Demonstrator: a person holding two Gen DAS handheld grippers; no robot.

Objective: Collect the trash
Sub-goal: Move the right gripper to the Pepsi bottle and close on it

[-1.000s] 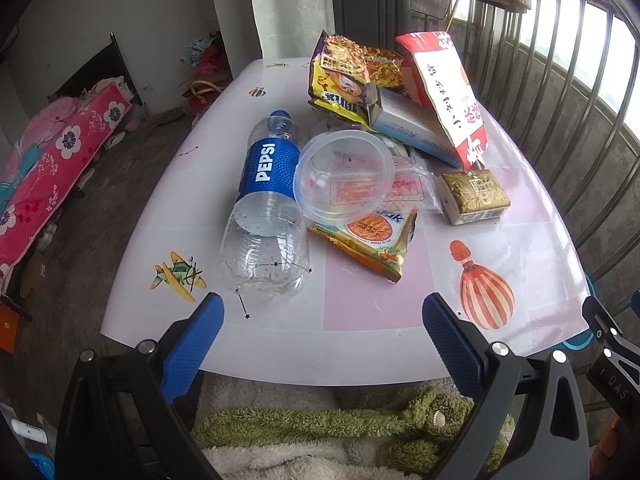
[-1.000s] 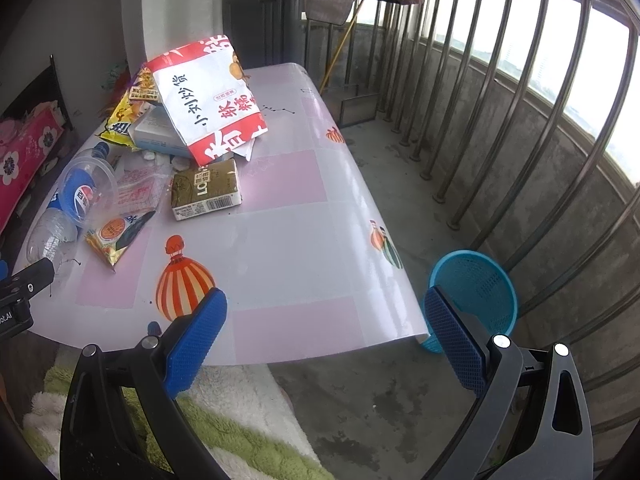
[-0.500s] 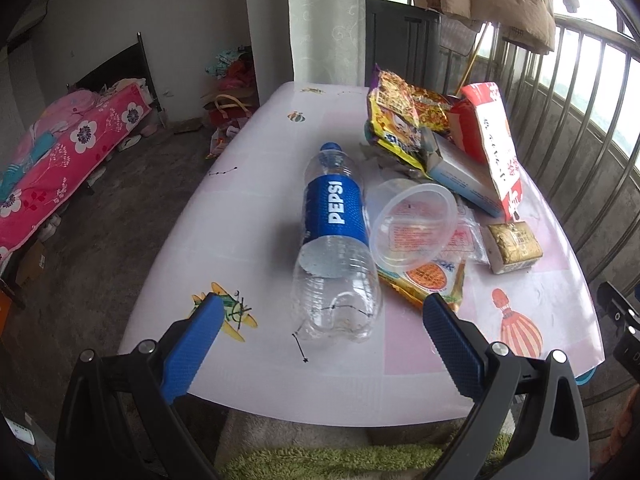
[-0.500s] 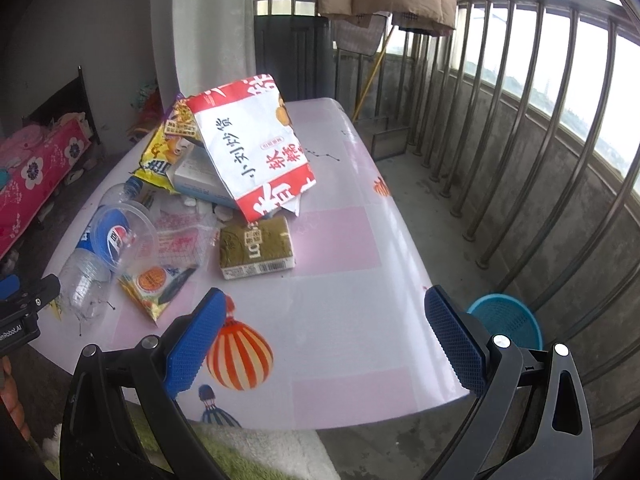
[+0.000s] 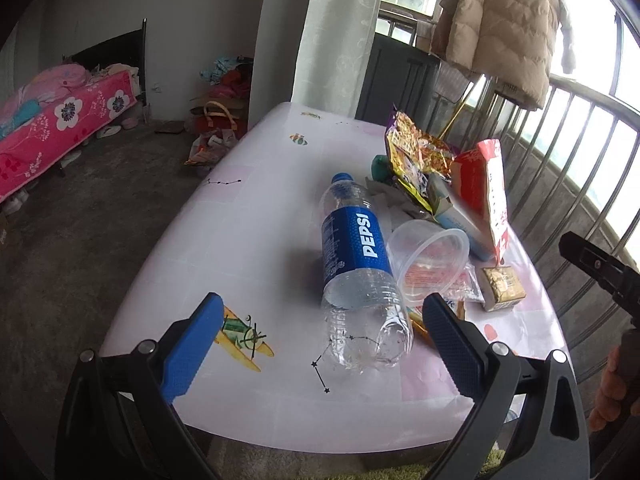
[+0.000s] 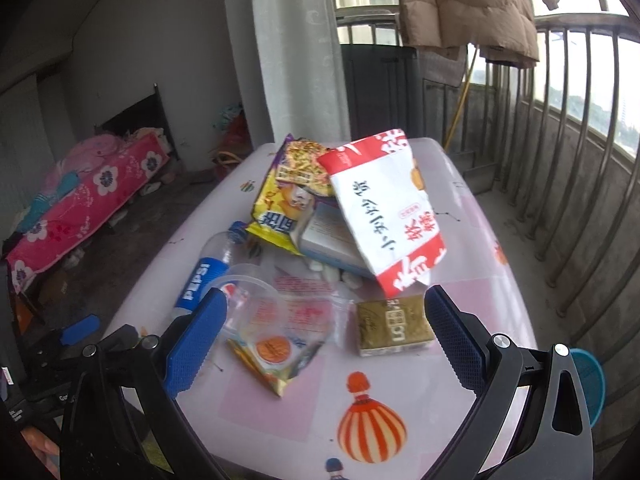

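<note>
An empty Pepsi bottle (image 5: 356, 268) lies on the pink table (image 5: 248, 248), its base between the blue fingers of my open left gripper (image 5: 320, 344). Beside it are a clear plastic cup (image 5: 430, 256), a red-and-white bag (image 5: 490, 196), a yellow snack bag (image 5: 416, 160) and a small gold box (image 5: 502, 286). My right gripper (image 6: 324, 340) is open over the near table edge, above an orange sachet (image 6: 274, 354), with the gold box (image 6: 394, 324) just inside its right finger. The red-and-white bag (image 6: 386, 208), yellow bag (image 6: 286, 204), clear cup (image 6: 248, 300) and bottle (image 6: 208, 270) lie beyond.
A blue basket (image 6: 588, 384) stands on the floor right of the table, by the balcony railing (image 6: 568, 168). A pink flowered bed (image 5: 52, 128) is at the far left. A beige coat (image 5: 500, 20) hangs above the dark cabinet (image 5: 396, 80). The person's hand (image 5: 612, 392) holds the other gripper.
Both grippers have tilted up and swung left. The left now has the bottle's base between its fingers; the right now faces the trash pile instead of the bare table end.
</note>
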